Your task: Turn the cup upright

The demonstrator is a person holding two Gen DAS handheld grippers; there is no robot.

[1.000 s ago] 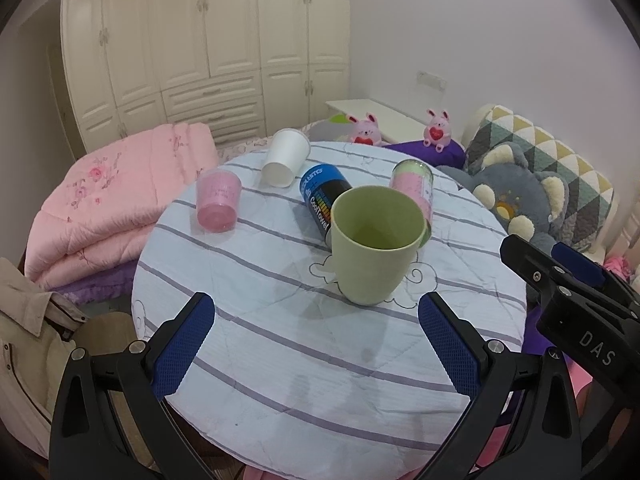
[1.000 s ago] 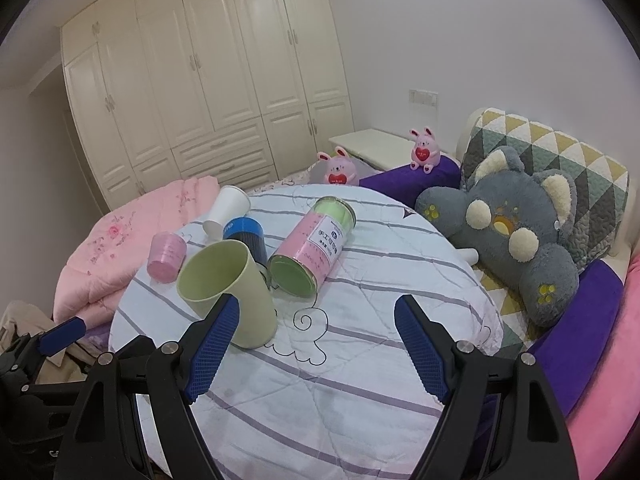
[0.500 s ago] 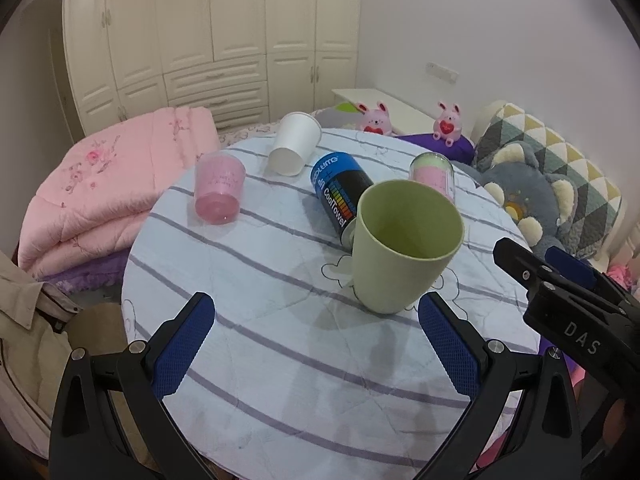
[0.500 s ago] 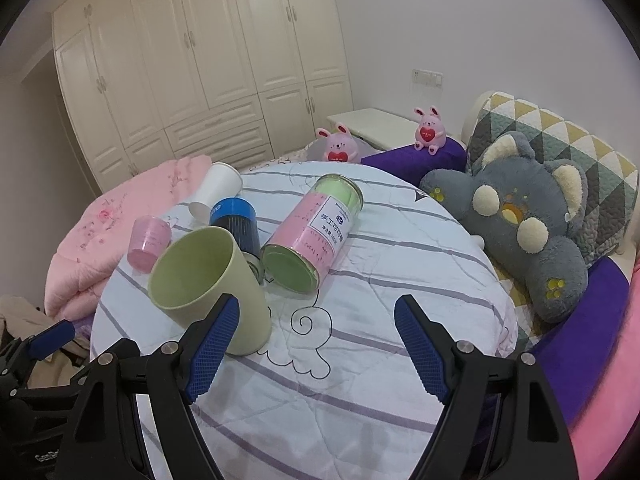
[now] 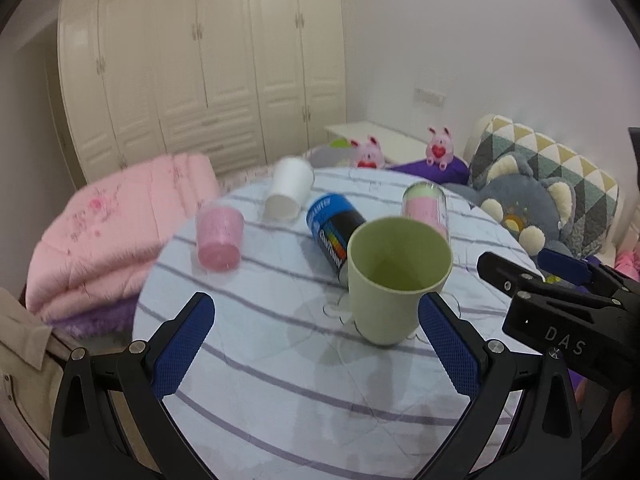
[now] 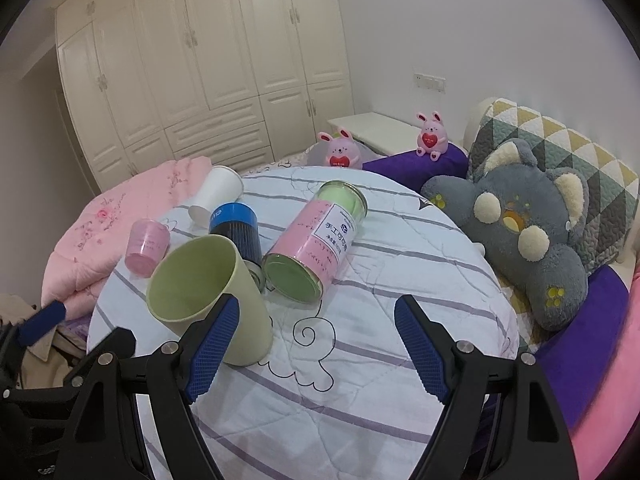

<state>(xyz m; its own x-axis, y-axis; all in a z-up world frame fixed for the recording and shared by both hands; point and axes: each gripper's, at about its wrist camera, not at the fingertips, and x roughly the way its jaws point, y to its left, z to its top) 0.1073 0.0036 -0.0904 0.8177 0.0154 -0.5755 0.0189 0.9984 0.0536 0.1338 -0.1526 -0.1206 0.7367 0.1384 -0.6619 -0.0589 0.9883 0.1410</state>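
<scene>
A pale green cup stands upright, mouth up, on the round striped table; it also shows in the right wrist view. My left gripper is open and empty, just short of the cup, which sits ahead toward its right finger. My right gripper is open and empty, with the cup beside its left finger. A white cup lies on its side at the back. A small pink cup stands mouth down at the left.
A blue and black can and a pink and green canister lie on their sides behind the green cup. A folded pink quilt lies to the left. A grey plush bear and patterned pillow sit to the right.
Both grippers have pulled back and lifted a little, still open. The green cup stays upright on the table and now sits further right in the left wrist view.
</scene>
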